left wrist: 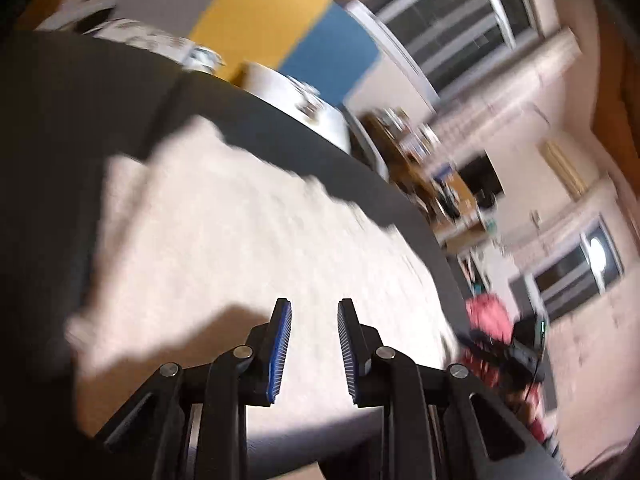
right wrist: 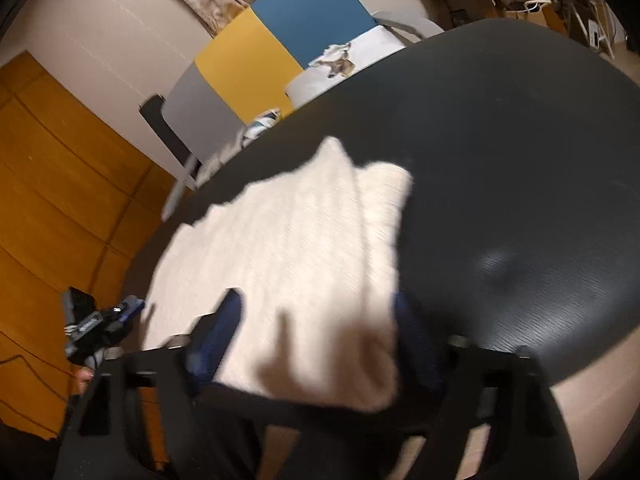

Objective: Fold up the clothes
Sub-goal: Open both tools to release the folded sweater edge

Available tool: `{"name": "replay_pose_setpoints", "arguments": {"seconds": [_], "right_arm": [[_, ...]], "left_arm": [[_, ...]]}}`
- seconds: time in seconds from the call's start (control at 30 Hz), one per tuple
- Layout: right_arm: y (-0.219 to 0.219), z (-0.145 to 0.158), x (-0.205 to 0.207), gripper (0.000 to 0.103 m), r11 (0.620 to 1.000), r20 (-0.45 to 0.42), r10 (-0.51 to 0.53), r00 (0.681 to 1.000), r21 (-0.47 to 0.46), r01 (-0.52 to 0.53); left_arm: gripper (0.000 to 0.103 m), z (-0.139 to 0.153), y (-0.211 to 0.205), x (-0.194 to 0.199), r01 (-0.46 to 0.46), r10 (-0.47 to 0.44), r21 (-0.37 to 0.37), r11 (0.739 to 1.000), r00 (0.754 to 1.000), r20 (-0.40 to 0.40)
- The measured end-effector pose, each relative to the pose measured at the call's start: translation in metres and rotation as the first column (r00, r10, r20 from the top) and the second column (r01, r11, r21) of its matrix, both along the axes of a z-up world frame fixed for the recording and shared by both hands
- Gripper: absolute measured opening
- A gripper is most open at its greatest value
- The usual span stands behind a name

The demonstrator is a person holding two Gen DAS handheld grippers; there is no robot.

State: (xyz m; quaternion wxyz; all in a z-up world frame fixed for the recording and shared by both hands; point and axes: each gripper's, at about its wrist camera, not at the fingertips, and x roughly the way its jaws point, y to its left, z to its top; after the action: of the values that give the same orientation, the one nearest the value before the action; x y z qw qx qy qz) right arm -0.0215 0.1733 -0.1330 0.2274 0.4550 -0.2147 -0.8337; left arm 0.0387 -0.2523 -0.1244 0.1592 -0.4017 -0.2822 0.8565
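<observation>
A cream knitted garment (right wrist: 296,240) lies spread on the round black table (right wrist: 520,140), near the edge that is closest to the person. It looks already folded at least once: along its right side a second layer shows as a narrow strip, and the outline is roughly a rectangle.

The left gripper (left wrist: 314,348) hovers over the near part of the cloth with its jaws a little apart — nothing is between the blue pads (left wrist: 280,344), and they do not touch the fabric. The right gripper (right wrist: 320,344) stands with its jaws wide, one on each side of the near right corner of the garment. The picture is blurred there, so I cannot tell if the pads already press on the cloth or only frame it.

In my judgement this knit is soft, thick and rather light. It will bend and sag when lifted, and it may stretch if it is pulled by one point only. The ribbed surface should give good friction, so slipping is not a big risk. The best places to take hold are the two near corners — pinching through all layers together, so the lower layer does not stay behind.
</observation>
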Motion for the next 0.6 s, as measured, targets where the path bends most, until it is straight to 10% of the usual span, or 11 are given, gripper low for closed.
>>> {"name": "replay_pose_setpoints", "arguments": {"seconds": [0.3,0.43,0.6], "right_arm": [[-0.005,-0.021,0.005,0.068,0.991,0.020,0.135,0.991,-0.023,-0.135],[-0.006,-0.020,0.007,0.034,0.979,0.004,0.203,0.979,-0.022,-0.203],[-0.009,-0.016,0.014,0.031,0.944,0.008,0.328,0.945,0.017,-0.328]], "left_arm": [[0.025,-0.016,0.054,-0.004,0.131,-0.118,-0.126,0.983,0.988,0.101],[0.025,-0.022,0.054,-0.011,0.131,-0.117,-0.117,0.984,0.985,0.124],[0.025,-0.008,0.066,-0.019,0.176,-0.165,-0.145,0.974,0.983,0.085]]}}
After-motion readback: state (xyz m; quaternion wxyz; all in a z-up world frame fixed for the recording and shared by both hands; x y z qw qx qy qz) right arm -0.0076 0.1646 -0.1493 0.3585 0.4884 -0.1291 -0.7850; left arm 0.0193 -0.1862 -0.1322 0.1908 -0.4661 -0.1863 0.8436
